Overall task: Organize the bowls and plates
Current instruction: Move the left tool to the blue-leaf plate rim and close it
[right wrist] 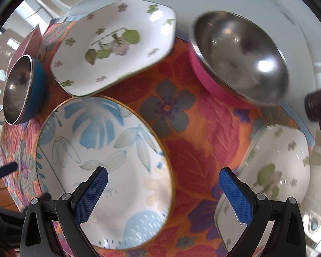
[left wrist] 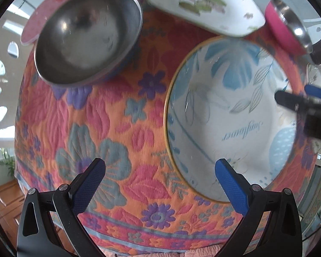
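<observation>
A round blue-leaf plate (left wrist: pixel 231 115) (right wrist: pixel 104 167) lies on the flowered tablecloth (left wrist: pixel 117 128). My left gripper (left wrist: pixel 160 171) is open and empty above the cloth, its right finger over the plate's near rim. My right gripper (right wrist: pixel 163 180) is open and empty, straddling the plate's right rim; it shows at the right edge of the left wrist view (left wrist: pixel 299 105). A steel bowl with a blue outside (left wrist: pixel 87 36) (right wrist: pixel 21 90) stands at the left. A white floral plate (left wrist: pixel 203 4) (right wrist: pixel 115 47) lies behind. A steel bowl with a pink outside (left wrist: pixel 289 27) (right wrist: pixel 241 57) stands at the right.
A second white floral dish (right wrist: pixel 274 175) sits at the table's right edge. A pink object (left wrist: pixel 42 15) lies behind the blue bowl. A dark object (right wrist: pixel 318 107) sits at the far right. The cloth's near edge (left wrist: pixel 139 235) hangs over the table front.
</observation>
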### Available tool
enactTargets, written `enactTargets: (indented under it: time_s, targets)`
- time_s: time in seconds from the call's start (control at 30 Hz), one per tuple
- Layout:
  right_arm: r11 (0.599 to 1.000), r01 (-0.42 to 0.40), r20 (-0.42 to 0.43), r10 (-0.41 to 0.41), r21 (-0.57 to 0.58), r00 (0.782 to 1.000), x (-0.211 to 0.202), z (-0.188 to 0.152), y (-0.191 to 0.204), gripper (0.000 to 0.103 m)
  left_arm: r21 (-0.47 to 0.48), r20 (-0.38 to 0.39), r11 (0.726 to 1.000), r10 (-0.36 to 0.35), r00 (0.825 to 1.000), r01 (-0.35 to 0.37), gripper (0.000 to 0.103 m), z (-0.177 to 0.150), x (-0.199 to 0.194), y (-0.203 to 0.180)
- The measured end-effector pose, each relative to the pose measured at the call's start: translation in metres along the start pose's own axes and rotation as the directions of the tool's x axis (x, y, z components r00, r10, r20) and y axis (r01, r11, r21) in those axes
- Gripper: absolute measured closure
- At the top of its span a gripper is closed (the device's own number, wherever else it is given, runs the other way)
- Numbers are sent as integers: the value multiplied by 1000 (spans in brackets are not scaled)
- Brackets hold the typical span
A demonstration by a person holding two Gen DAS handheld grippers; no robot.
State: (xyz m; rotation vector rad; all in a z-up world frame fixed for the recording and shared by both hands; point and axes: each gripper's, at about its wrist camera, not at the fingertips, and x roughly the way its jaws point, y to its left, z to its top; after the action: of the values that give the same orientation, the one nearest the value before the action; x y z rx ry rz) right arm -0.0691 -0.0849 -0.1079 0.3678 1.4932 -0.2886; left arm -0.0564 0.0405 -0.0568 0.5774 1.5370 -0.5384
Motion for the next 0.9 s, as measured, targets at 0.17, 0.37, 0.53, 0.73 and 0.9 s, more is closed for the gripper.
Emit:
enactTargets:
  time_s: [0.17,0.37,0.53,0.73,0.9]
  targets:
    - [991,11,0,-11,-133,1000,14,13,27,0,-34,-18,999,-39,999,38,2,-11,24,3]
    - [985,-32,-50,23,-169,998,42,22,37,0,-13,24,999,-47,999,48,0,-14,44,-2]
    - [987,-93,-68,85,-134,994,48,33,29,0,-62,26,991,-117,993,118,0,-5,55,9]
    - [982,-105,11,108,-159,994,44,26,22,0,-84,55,988,-123,991,127,0,-5,62,17]
    - [974,-113,68,129,-196,989,34,2,19,0,-99,99,987,-119,988,129,0,-12,64,23]
